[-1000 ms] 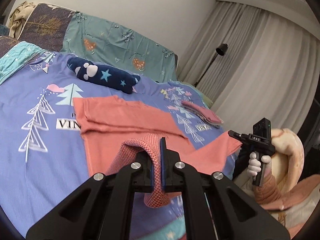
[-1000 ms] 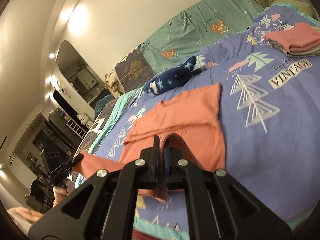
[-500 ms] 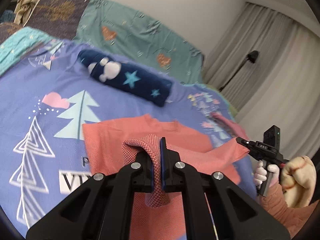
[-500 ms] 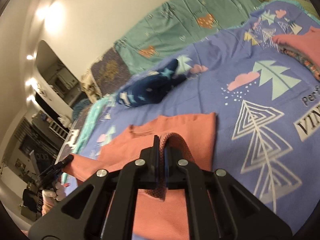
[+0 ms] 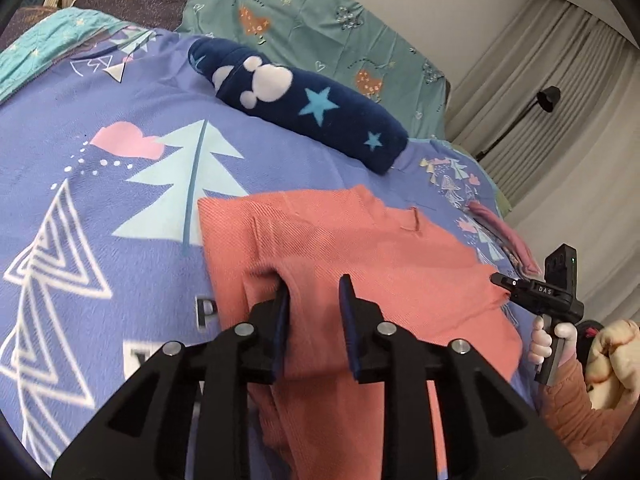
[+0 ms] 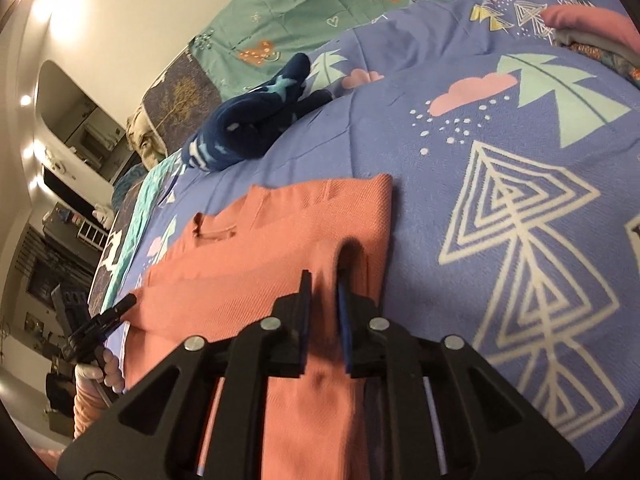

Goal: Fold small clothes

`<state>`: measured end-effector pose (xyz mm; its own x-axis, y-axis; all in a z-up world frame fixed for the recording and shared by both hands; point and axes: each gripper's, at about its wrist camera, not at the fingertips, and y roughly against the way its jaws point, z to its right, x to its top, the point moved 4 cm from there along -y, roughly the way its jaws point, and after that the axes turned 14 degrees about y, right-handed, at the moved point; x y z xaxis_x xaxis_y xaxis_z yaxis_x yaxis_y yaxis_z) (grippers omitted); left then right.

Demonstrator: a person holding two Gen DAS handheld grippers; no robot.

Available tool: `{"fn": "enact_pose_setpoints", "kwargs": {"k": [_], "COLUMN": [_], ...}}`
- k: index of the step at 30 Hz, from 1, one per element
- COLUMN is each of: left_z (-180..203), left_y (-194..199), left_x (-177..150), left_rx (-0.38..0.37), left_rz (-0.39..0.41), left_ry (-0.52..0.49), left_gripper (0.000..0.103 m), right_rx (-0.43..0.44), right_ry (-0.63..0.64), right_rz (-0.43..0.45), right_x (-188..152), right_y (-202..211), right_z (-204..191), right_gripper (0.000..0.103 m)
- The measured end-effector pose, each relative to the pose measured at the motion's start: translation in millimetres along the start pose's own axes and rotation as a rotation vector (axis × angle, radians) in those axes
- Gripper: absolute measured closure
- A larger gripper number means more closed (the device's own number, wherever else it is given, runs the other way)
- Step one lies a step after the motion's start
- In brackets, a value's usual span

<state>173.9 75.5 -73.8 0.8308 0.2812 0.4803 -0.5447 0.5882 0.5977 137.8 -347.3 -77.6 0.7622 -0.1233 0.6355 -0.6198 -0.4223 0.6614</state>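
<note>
Two tools hung low over a pink shirt [image 5: 360, 248] on the bed [image 5: 100, 184]. The left tool [image 5: 312, 300] had its two fingers spread apart, with a soft hump of pink cloth between them, and it did not squeeze the cloth. The right tool [image 6: 324, 300] was open a little too, and cloth sat loose in its gap. The shirt lay flat on the purple bed cover, with its bottom half laid up over its top half. Its collar end pointed away from both tools, toward a dark blue rolled blanket [image 5: 304, 108]. The left tool was by the shirt's left edge and the right tool by its right edge. So each tool was nearest its own side. A small pile of folded clothes [image 6: 592, 28] waited far off on the right.
</note>
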Motion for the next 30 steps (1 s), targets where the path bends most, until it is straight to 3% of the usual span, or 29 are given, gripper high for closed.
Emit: {"fn": "enact_pose_setpoints", "kwargs": {"k": [3,4,5,8,11,15,18,20,23,25,30], "left_z": [0.8,0.1,0.3,2.8,11.3,6.7,-9.8,-13.4,-16.5,-23.6,-24.1], "left_y": [11.2,13.6,14.1,12.4,9.8,-1.5,-20.2,-23.9,-28.1,-36.8,-60.3], "left_x": [-10.2,-12.8,-14.1,-8.7,14.7,58.7,78.7,81.6,80.3,77.8,76.0], "left_rx": [-0.012,-0.018,-0.030,-0.061,-0.095,-0.125,-0.087,-0.039,0.012,0.060,0.090], "left_rz": [-0.008,-0.015,-0.027,-0.031,0.019,0.096,0.090,0.097,0.083,0.049,-0.013], "left_ry": [0.007,0.013,0.019,0.040,0.061,0.187,0.283,0.265,0.194,0.169,0.105], "left_gripper": [0.078,0.085,0.098,0.099,0.100,0.099,0.078,0.060,0.052,0.052,0.052], "right_rx": [0.012,0.020,0.022,0.038,0.097,0.070,0.002,-0.023,-0.029,-0.043,-0.038], "right_ry": [0.016,0.027,0.036,0.057,0.002,-0.054,-0.116,-0.093,-0.040,-0.026,0.000], "right_rz": [-0.004,-0.010,-0.016,-0.004,0.049,0.120,0.086,0.062,0.030,0.008,-0.023], "right_x": [-7.2,-10.7,-11.6,-7.3,15.5,63.1,77.2,75.6,67.5,65.3,70.6], "right_y": [12.7,15.5,16.5,16.9,16.1,6.7,-13.8,-22.3,-31.1,-38.0,-58.7], "right_z": [-5.0,-8.3,-10.8,-19.2,-19.7,-4.0,16.3,19.0,20.3,25.2,31.3], "right_gripper": [0.085,0.085,0.092,0.097,0.098,0.094,0.084,0.080,0.074,0.073,0.063]}}
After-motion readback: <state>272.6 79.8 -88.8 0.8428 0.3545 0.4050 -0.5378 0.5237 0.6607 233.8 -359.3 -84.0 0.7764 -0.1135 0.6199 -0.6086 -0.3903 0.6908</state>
